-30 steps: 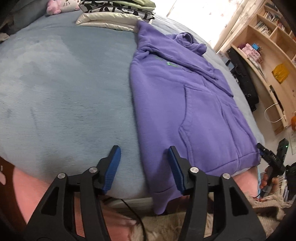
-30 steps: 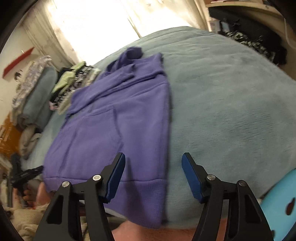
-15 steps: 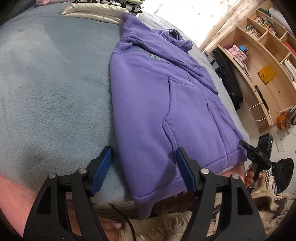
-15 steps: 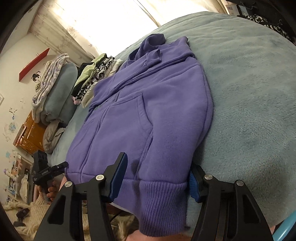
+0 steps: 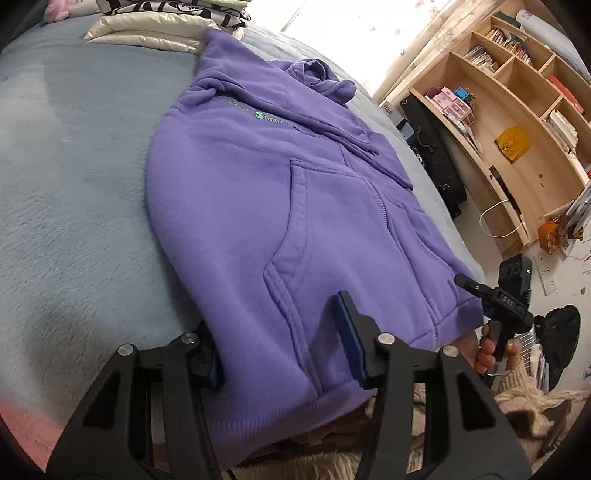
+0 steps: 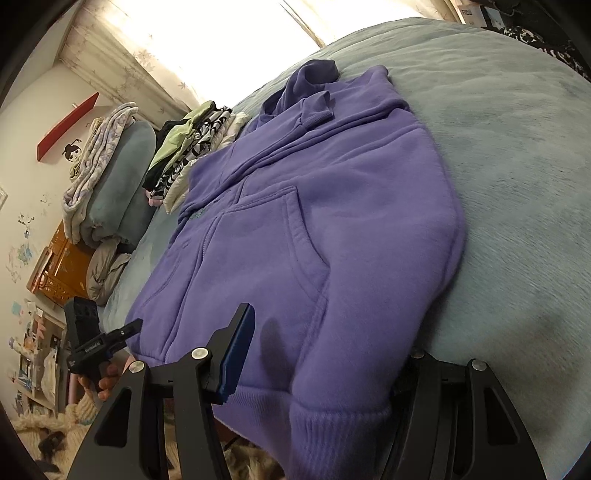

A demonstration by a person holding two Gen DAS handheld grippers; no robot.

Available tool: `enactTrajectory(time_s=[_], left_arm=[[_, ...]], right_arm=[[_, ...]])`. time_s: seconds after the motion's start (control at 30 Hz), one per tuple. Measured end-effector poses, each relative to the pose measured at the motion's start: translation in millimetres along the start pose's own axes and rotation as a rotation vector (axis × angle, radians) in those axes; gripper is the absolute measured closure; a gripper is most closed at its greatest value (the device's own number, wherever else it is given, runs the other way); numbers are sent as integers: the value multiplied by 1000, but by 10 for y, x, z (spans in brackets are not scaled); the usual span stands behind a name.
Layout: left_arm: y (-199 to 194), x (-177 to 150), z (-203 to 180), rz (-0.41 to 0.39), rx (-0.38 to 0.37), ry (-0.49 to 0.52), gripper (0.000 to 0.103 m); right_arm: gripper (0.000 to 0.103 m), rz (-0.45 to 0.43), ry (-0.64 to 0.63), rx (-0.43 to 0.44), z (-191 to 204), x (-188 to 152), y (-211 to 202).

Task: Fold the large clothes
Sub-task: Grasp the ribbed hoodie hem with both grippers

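Note:
A purple hoodie (image 5: 258, 192) lies flat, front up, on the blue-grey bed (image 5: 74, 184), hood at the far end and ribbed hem (image 6: 332, 417) hanging over the near edge. My left gripper (image 5: 275, 317) straddles the hem's left corner. One finger lies on top of the fabric and the other is hidden at the hoodie's side edge. Its jaws are closing with the cloth between them, which still lies flat and unpinched. My right gripper (image 6: 332, 332) straddles the right corner the same way, also closing. Each view shows the other gripper (image 5: 491, 295) (image 6: 107, 339) in a hand.
Folded clothes (image 5: 155, 22) are piled at the head of the bed, beside stacked bedding (image 6: 110, 177). A wooden bookshelf (image 5: 517, 110) and a black bag (image 5: 432, 147) stand past the bed's right side. A fluffy rug (image 5: 535, 398) covers the floor below the near edge.
Both grippers have come forward and down onto the hem. The hoodie's bottom corners now sit between their fingers, and both pairs of jaws stand narrower than half a second ago.

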State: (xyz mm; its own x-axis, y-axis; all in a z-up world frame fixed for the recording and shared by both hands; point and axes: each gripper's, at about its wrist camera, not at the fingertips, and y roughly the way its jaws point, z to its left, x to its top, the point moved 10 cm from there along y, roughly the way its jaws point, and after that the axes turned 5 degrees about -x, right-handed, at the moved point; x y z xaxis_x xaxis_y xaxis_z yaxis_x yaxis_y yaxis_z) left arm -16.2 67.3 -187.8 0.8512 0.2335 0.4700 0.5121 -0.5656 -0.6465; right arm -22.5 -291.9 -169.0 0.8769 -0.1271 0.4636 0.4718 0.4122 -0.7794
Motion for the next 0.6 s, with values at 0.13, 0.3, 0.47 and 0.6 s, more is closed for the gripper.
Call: enactTrajectory(time_s=[0.13,0.3,0.47,0.6], left_arm=[[61,108,-74,-6,26,-8,86],[-90,293,-310,-36,55,9,90],[-484,492,-583,-111,36,38,91],[-799,458,-774,-131,15,75,91]], right_arm=[[80,2,28,-26,77,38,67],[87,-73,3,-41,276,141,-200],[88,-128,-47,-19,600,201,-561],[88,-129,-91,4,818,91,-824]])
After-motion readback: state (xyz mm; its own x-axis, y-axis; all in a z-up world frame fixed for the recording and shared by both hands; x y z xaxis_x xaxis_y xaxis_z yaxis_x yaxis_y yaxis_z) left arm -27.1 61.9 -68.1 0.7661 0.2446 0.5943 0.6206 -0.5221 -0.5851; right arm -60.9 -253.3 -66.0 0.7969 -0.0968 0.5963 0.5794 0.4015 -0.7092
